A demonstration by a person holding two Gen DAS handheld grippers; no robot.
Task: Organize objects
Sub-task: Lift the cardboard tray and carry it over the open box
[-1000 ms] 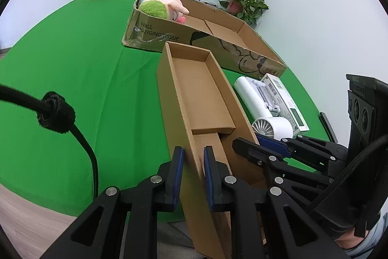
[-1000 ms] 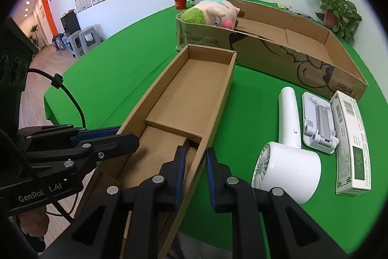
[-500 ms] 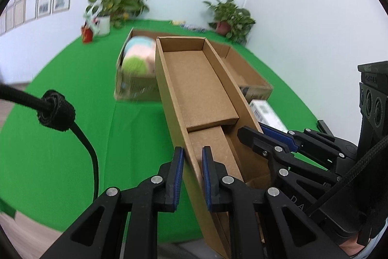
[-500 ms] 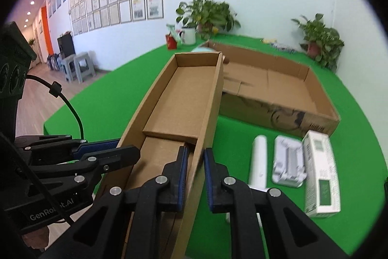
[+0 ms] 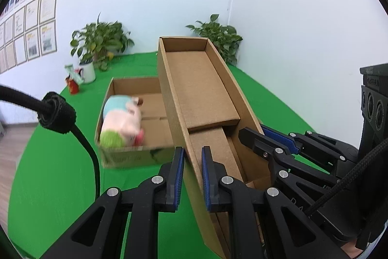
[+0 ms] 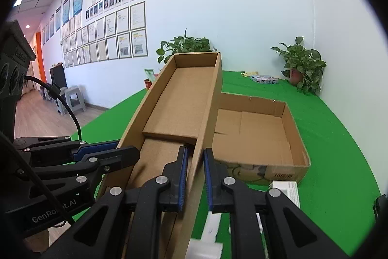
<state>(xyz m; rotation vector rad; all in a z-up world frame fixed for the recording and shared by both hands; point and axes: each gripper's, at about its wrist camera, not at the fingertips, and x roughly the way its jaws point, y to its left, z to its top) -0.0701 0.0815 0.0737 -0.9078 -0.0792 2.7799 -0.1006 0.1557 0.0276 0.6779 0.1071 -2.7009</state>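
A long narrow open cardboard box (image 5: pixel 201 94) is held in the air by both grippers, its far end tilted up. My left gripper (image 5: pixel 192 176) is shut on its left side wall. My right gripper (image 6: pixel 195 176) is shut on its right side wall (image 6: pixel 208 118). The box is empty, with a folded flap on its floor. Below it on the green table (image 5: pixel 60 174) lies a wide shallow cardboard box (image 5: pixel 126 154) with a pink and green plush toy (image 5: pixel 121 124) at its near end. The wide box also shows in the right wrist view (image 6: pixel 266 135).
A white box (image 6: pixel 287 191) and a blurred white object (image 6: pixel 208 234) lie on the table under the right gripper. Potted plants (image 5: pixel 101 40) (image 6: pixel 303 64) stand at the table's far edge, with a red cup (image 5: pixel 72 86) and small packets (image 6: pixel 264 79).
Both grippers have lifted the long box off the table and tilted its far end up, over the wide box. The hair dryer and white boxes have dropped almost out of view.
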